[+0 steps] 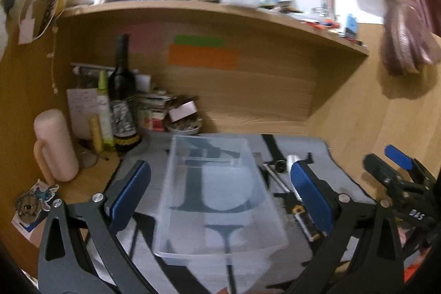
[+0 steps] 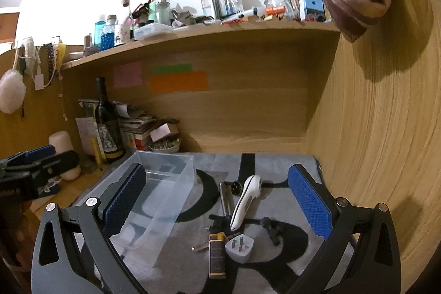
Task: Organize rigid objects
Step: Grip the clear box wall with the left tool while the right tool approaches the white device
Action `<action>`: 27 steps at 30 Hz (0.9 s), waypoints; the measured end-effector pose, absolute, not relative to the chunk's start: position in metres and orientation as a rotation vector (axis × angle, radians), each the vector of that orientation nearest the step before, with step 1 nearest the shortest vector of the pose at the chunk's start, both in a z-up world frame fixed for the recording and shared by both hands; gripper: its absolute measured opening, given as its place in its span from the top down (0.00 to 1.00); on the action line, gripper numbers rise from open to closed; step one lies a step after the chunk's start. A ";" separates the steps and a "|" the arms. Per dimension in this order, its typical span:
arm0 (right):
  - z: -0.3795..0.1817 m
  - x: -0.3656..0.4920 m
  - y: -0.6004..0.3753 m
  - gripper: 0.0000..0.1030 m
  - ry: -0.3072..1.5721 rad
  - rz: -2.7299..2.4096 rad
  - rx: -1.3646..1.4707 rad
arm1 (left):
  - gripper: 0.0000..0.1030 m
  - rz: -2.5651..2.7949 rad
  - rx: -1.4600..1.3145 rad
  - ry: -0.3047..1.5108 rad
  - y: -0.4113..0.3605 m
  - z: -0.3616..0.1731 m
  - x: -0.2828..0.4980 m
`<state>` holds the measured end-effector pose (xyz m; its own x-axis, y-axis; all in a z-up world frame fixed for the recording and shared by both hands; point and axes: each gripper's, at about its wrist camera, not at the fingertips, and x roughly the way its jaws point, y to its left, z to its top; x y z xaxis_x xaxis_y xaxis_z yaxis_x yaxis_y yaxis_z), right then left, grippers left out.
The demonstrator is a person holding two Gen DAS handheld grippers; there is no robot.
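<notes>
Both our claws are spread with nothing between the pads: our left gripper (image 1: pixel 217 200) straddles the clear plastic bin (image 1: pixel 217 200), our right gripper (image 2: pixel 217 203) hovers over the loose items. We judge nothing is sorted yet. That bin (image 2: pixel 162 200) sits empty on the grey mat (image 2: pixel 289 161), while the white handheld device (image 2: pixel 245 200), plug adapter (image 2: pixel 239 247), lighter (image 2: pixel 217 255) and metal tool (image 2: pixel 226 200) lie just beside it.

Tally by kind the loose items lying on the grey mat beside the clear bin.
White handheld device: 1
Metal tools (cylinder, round-headed piece): 2
White plug adapter: 1
Lighter: 1
Key: 1
Small black parts: 2
Total: 8
The clear bin holds none.
</notes>
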<state>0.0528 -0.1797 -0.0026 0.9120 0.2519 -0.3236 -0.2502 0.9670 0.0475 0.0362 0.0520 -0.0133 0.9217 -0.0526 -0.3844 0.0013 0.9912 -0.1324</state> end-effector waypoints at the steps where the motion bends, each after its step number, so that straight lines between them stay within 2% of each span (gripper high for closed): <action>1: -0.004 0.056 -0.181 0.00 0.344 0.263 0.012 | 0.00 -0.021 -0.141 0.408 0.058 -0.014 0.040; 3: -0.007 0.061 -0.182 0.00 0.361 0.267 0.021 | 0.01 -0.011 -0.145 0.423 0.067 -0.017 0.044; 6: -0.011 0.069 -0.180 0.01 0.385 0.264 0.011 | 0.20 0.013 -0.123 0.466 0.077 -0.023 0.054; 8: -0.013 0.076 -0.178 0.04 0.405 0.267 0.001 | 0.20 0.009 -0.122 0.504 0.083 -0.029 0.062; 11: -0.019 0.086 -0.176 0.08 0.433 0.264 -0.013 | 0.28 0.008 -0.124 0.562 0.094 -0.040 0.076; 16: -0.029 0.103 -0.173 0.19 0.488 0.250 -0.035 | 0.53 -0.022 -0.159 0.669 0.110 -0.058 0.099; 20: -0.037 0.118 -0.174 0.25 0.531 0.236 -0.044 | 0.62 -0.052 -0.171 0.752 0.119 -0.072 0.120; 23: -0.045 0.128 -0.175 0.37 0.580 0.230 -0.048 | 0.68 -0.059 -0.175 0.790 0.123 -0.079 0.134; 27: -0.056 0.142 -0.178 0.46 0.644 0.212 -0.051 | 0.71 -0.061 -0.174 0.838 0.127 -0.087 0.146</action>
